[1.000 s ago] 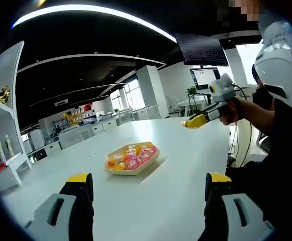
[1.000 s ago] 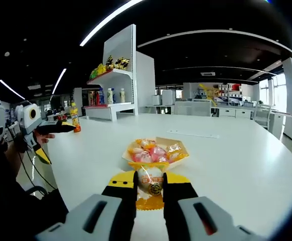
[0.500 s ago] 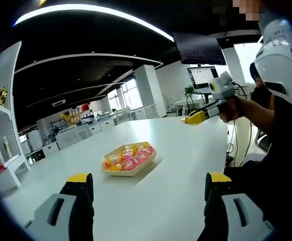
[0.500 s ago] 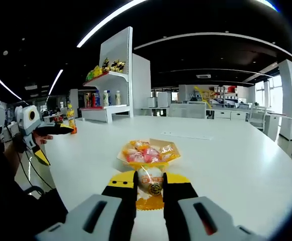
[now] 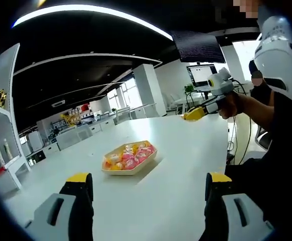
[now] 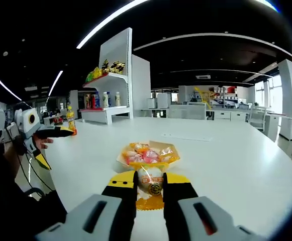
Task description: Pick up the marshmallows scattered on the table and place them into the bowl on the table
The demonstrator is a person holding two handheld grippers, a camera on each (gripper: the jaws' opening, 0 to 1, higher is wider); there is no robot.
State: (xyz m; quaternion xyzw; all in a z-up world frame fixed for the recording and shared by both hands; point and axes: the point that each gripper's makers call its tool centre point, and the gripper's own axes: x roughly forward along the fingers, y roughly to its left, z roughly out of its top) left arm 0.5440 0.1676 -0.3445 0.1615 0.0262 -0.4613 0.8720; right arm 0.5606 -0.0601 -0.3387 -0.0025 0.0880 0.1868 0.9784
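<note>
1 bowl (image 6: 148, 155) w/ several wrapped marshmallows, right gripper (image 6: 150, 186) pinching 1 marshmallow (image 6: 151, 184), left gripper (image 5: 148, 185) jaws spread, white table (image 6: 236, 160).

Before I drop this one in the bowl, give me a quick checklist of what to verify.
1. Marshmallow packet clamped in the right gripper: ok.
2. Bowl upright on the table: ok.
3. Right gripper over the bowl: not ok, the bowl lies ahead of the jaws.
4. Room left in the bowl: cannot tell, wrapped sweets already heap it.
5. Left gripper clear of the bowl: ok, jaws open and holding nothing.
</note>
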